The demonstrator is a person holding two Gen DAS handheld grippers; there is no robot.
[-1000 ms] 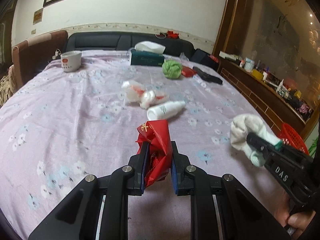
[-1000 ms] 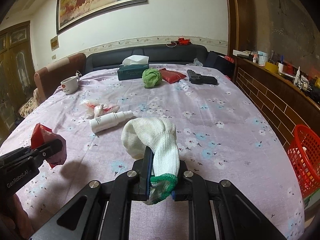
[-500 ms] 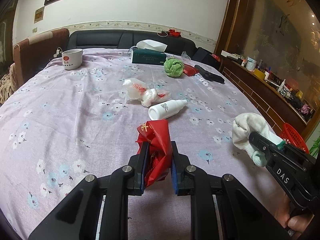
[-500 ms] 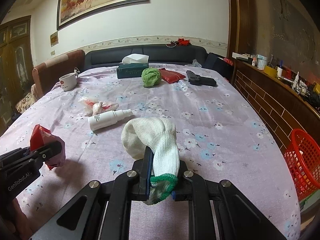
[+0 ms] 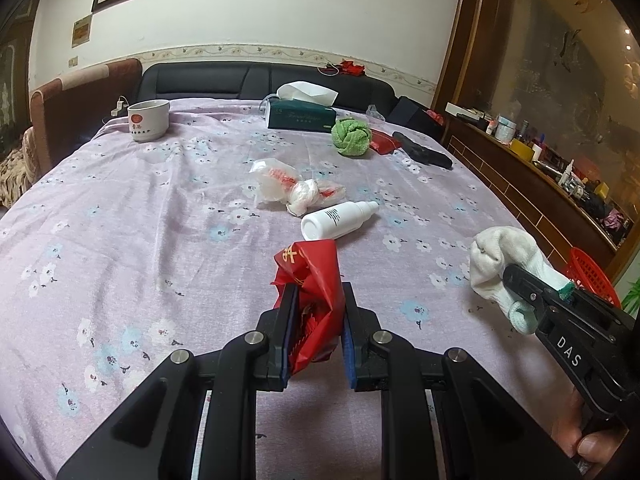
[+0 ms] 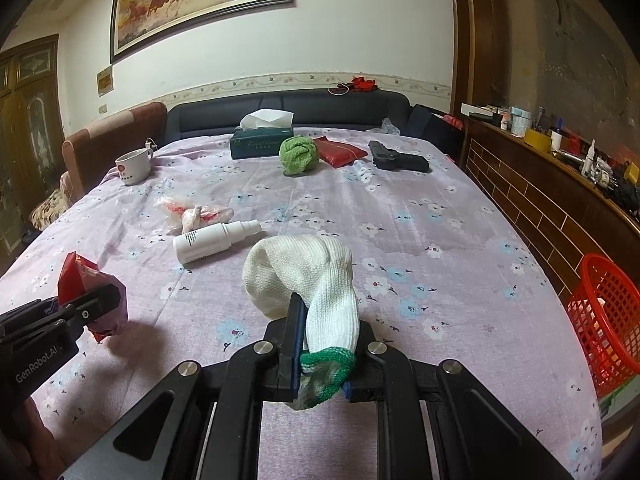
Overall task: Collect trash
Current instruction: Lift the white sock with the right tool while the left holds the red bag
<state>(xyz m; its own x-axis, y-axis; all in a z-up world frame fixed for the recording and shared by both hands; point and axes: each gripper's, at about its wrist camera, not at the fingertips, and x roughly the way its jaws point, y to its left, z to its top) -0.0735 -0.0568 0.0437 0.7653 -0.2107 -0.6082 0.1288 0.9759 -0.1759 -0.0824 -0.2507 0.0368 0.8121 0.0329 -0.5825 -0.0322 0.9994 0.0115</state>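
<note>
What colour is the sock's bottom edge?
Green on the white sock, clearest in the right wrist view.

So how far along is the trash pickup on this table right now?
Mid-job. Already done: hard to tell; the red basket beside the table seems to hold something, unclear what. In hand: the left gripper clamps a red wrapper, and the right gripper clamps a white sock, both lifted off the cloth. Left on the table: the crumpled plastic bag and the white spray bottle.
</note>
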